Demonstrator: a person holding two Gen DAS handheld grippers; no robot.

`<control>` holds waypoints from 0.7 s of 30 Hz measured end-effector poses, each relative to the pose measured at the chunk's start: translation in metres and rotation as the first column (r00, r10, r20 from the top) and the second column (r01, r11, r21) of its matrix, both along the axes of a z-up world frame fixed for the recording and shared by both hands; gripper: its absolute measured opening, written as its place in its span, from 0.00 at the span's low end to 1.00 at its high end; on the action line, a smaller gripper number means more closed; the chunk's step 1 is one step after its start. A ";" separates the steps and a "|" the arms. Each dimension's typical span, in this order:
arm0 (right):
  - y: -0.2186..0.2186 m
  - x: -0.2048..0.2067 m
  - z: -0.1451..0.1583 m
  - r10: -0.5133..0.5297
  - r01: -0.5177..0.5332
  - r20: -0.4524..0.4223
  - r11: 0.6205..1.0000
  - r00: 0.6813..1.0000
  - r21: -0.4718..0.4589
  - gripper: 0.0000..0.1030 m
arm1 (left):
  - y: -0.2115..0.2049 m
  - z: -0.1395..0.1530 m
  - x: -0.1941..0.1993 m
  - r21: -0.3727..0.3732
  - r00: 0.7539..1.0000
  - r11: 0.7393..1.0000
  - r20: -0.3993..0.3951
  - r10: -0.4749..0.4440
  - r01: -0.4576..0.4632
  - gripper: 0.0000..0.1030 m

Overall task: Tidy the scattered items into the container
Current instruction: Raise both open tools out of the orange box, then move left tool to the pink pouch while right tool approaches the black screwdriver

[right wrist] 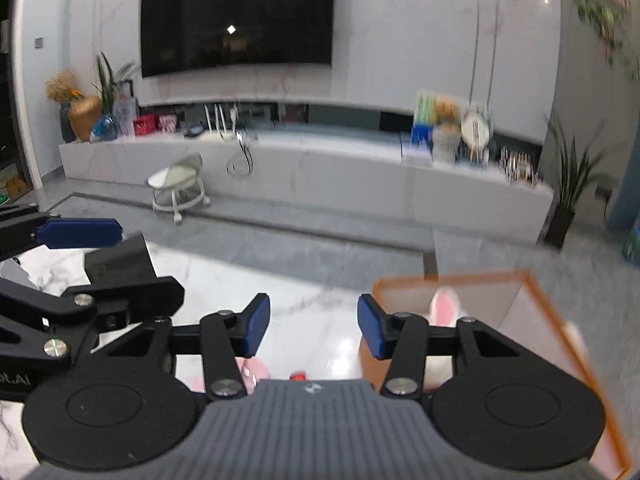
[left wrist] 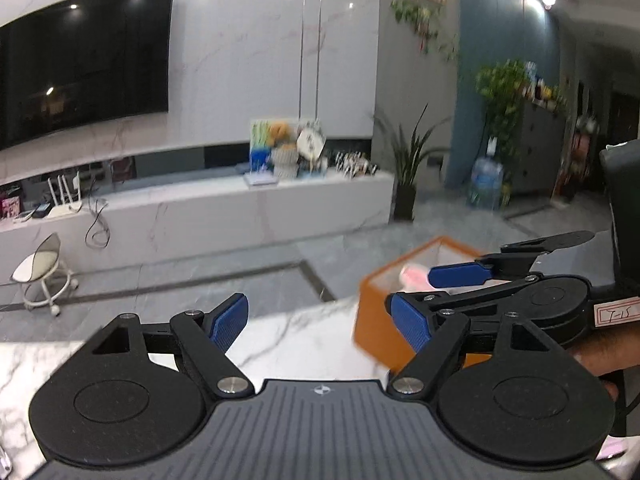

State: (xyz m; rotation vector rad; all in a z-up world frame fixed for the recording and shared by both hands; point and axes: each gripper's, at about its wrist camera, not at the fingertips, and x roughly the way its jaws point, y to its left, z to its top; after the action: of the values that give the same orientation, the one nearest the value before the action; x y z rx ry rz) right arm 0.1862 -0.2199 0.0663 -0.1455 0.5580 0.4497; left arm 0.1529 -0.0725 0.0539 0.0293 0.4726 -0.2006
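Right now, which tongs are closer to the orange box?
The right tongs. They hang beside the orange box, its wall next to one pad. The left tongs sit farther off, with the right tongs between them and the box.

A white marble table (right wrist: 304,300) with grey veins carries an orange-rimmed box (right wrist: 536,304) at its right side. Low in the right wrist view, just left of the box, a pink soft thing (right wrist: 252,372) and a small red thing (right wrist: 297,377) lie on the marble, both mostly hidden
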 end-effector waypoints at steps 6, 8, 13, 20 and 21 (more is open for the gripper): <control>0.013 0.013 -0.058 -0.073 0.071 -0.047 0.996 0.996 -0.055 0.45 | 0.012 -0.049 0.014 -0.043 0.994 0.999 -0.109 0.011 -0.016 0.85; 0.013 0.015 -0.072 -0.091 0.087 -0.070 0.995 0.993 -0.058 0.45 | 0.017 -0.061 0.018 -0.060 0.989 0.998 -0.148 0.012 -0.021 0.85; 0.016 0.021 -0.102 -0.147 0.141 -0.110 0.988 0.983 -0.063 0.45 | 0.021 -0.083 0.027 -0.048 0.977 0.999 -0.215 0.014 -0.025 0.85; 0.016 0.024 -0.137 -0.190 0.178 -0.148 0.980 0.971 -0.091 0.45 | 0.015 -0.108 0.028 0.013 0.964 1.000 -0.266 -0.002 0.005 0.86; 0.016 0.025 -0.140 -0.190 0.178 -0.151 0.980 0.970 -0.093 0.44 | 0.016 -0.112 0.027 0.018 0.961 1.000 -0.277 -0.005 0.011 0.86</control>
State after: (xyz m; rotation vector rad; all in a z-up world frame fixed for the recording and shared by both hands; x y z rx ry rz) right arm 0.2113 -0.2034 -0.0738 -0.1324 0.7401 0.2594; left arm 0.1801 -0.0570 -0.0577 0.0219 0.7542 -0.2092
